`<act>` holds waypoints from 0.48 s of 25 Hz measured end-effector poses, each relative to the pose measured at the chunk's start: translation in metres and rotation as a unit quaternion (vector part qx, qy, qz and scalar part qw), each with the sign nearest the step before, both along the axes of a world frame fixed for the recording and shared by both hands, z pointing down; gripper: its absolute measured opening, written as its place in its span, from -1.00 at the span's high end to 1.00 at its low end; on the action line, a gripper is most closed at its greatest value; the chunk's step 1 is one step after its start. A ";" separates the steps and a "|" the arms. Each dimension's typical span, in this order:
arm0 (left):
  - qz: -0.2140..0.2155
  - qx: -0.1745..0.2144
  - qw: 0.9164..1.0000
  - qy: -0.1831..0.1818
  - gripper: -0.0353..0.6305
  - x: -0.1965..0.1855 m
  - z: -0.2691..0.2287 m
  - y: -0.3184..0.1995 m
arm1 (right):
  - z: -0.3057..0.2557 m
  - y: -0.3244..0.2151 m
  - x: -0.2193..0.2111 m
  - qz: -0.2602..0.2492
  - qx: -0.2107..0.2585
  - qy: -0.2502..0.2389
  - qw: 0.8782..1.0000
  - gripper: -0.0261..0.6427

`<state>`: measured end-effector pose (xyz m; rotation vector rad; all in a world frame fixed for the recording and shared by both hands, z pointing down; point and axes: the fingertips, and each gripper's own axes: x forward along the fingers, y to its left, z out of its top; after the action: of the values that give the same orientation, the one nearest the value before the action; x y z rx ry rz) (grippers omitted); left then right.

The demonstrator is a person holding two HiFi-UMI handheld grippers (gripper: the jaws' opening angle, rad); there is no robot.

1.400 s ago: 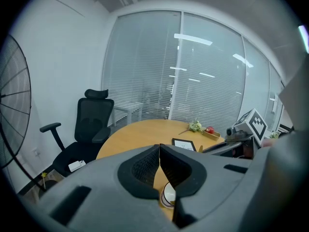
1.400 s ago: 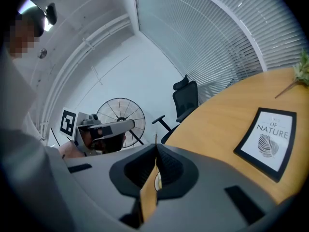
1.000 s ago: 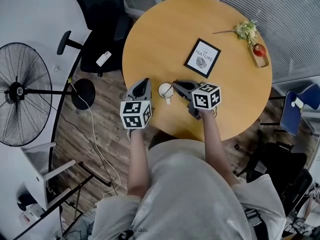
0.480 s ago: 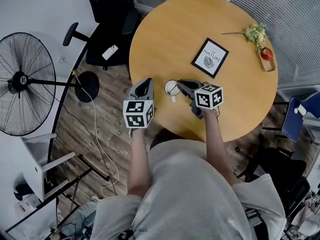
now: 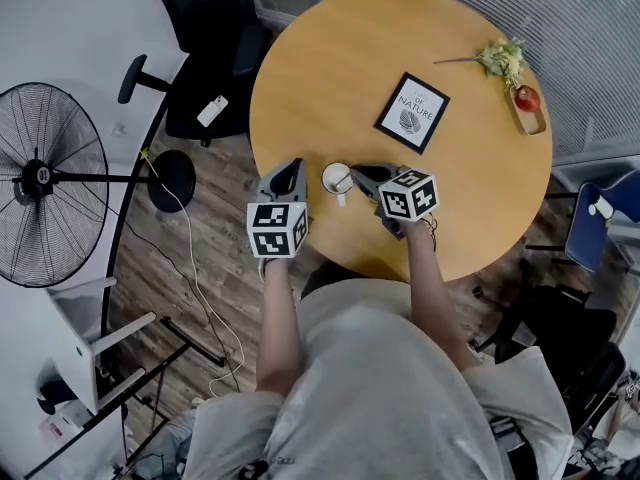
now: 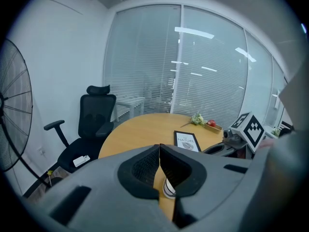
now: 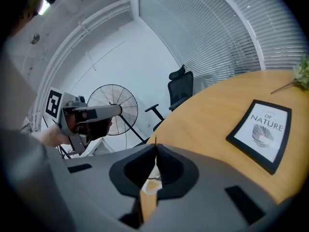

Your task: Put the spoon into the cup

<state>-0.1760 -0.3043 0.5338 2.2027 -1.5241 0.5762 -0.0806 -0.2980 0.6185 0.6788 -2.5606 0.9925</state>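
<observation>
The left forearm (image 5: 276, 313) holds the grey left hand-held gripper (image 5: 289, 166) pointing straight ahead, while the right forearm (image 5: 424, 273) angles the grey right hand-held gripper (image 5: 356, 171) leftward toward it, both with jaws pressed together, empty.

This looks like an office meeting room. A round wooden bench (image 5: 330, 58) stands on plank flooring (image 5: 225, 228), with a black swivel chair (image 5: 220, 48) at its far left and a pedestal fan (image 5: 40, 178) nearby. Glass walls hung with slatted blinds (image 6: 140, 62) enclose it.
</observation>
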 end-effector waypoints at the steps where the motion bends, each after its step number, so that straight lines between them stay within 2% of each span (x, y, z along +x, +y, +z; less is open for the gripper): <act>1: 0.002 -0.001 1.000 -0.001 0.87 0.002 0.001 0.000 | 0.000 0.000 0.001 0.001 -0.001 -0.001 1.000 0.91; 12: -0.003 -0.010 1.000 -0.006 0.87 -0.003 0.007 -0.001 | 0.004 -0.009 0.004 0.018 -0.010 -0.015 1.000 0.91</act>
<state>-0.1786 -0.3049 0.5404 2.1826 -1.5245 0.6016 -0.0762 -0.3067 0.6226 0.7131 -2.5682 1.0468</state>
